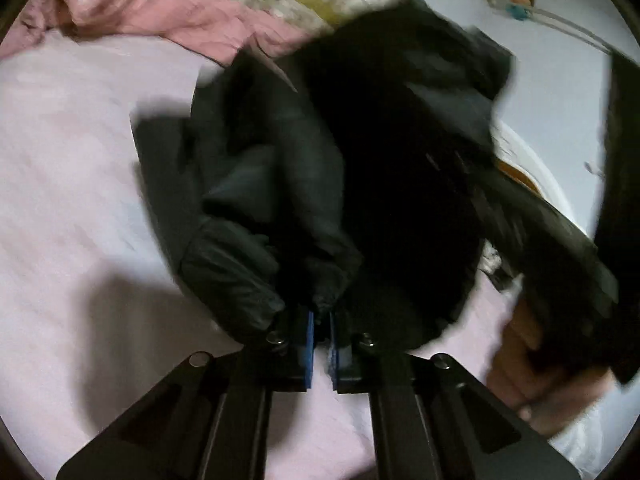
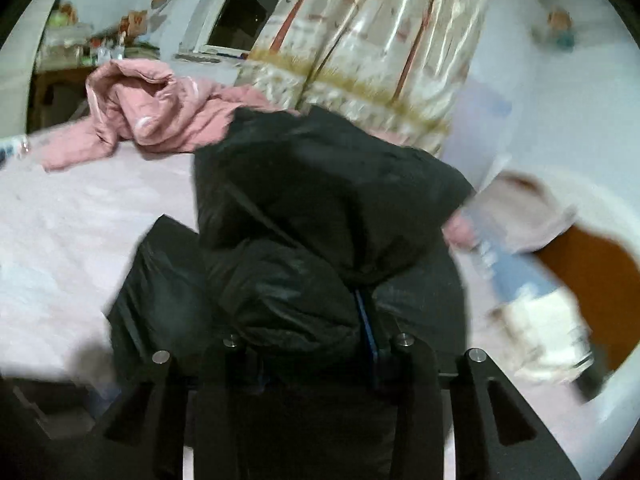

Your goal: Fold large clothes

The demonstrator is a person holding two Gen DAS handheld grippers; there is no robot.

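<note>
While both units grip, we note: black jacket bunched above pink bed sheet. Left gripper jaws clenched on jacket cuff. Right gripper jaws buried in jacket fabric, clamped. Pink garment behind jacket.

Black jacket on a pale pink sheet. Far left, a crumpled pink garment. Far behind, a cream curtain patterned with reddish stems and a yellow-green band. Blue pads on black gripper fingers.
</note>
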